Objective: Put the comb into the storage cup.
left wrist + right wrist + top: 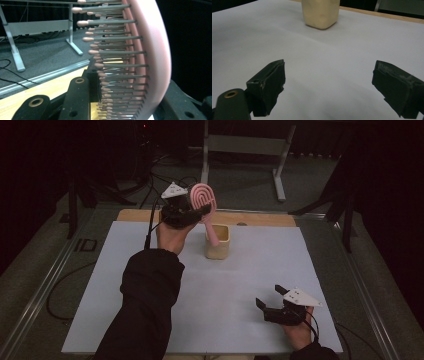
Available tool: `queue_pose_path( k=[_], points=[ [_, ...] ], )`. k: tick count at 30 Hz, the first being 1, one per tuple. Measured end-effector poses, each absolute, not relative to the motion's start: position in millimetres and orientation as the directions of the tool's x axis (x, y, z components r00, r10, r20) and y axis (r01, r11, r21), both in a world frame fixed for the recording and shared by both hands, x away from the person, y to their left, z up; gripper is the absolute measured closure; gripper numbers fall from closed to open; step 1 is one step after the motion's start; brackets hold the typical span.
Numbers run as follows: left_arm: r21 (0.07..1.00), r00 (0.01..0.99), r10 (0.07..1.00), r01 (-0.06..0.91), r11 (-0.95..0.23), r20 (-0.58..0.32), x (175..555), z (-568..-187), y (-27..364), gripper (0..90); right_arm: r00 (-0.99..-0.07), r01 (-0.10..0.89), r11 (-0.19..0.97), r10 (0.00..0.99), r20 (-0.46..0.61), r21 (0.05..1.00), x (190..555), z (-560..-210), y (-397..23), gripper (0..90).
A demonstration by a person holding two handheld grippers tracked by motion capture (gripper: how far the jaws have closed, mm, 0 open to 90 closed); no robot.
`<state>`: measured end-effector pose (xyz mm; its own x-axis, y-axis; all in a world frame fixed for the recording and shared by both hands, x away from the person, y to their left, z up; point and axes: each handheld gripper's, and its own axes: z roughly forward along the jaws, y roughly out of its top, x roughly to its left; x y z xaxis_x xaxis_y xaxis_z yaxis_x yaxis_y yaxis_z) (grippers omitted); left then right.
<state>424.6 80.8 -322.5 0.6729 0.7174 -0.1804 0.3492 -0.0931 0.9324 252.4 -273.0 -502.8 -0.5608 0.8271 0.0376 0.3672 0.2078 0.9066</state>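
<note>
Left jaws: the left gripper (192, 211) is clamped on the head of the pink hairbrush (204, 200); in the left gripper view 1 black jaw sits against the bristle side and the other behind the smooth pink back (155, 57).
Hairbrush: held raised, head up and tilted, handle slanting down into the mouth of the cream cup (218, 241); whether the handle tip touches the cup's inside cannot be told.
Right jaws: the right gripper (270, 296) stands wide open with nothing between its 2 pads (270, 82), which hang low over the sheet; contact with the sheet cannot be told.
Cup: upright on the white sheet (240, 285), just right of the left hand (170, 236) and close to the sheet's far edge; in the right gripper view it (320, 12) stands well ahead of the open jaws.
Right gripper from the cup: well apart, toward the near right corner of the sheet.
Open room: the sheet between the cup and the right gripper lies bare, as does the stretch right of the cup out to the sheet's right edge.
Far edge: a strip of wooden tabletop (260, 219) shows just behind the cup.
Left of the cup: the dark sleeve (145, 310) crosses the sheet from the near edge up to the left hand.
Beyond the table: a grey metal stand (240, 150) on the floor, well behind the cup.
</note>
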Motion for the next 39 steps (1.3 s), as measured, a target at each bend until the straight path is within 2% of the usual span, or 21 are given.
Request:
queue_pose_path(
  k=[39],
  points=[
    [0.933, 0.637, 0.747, 0.354, -0.066, -0.190, 446, -328, 61, 64.5, -0.560, 0.367, 0.198, 0.827, 0.046, 0.909, 253, -503, -274, 11.2]
  ],
)
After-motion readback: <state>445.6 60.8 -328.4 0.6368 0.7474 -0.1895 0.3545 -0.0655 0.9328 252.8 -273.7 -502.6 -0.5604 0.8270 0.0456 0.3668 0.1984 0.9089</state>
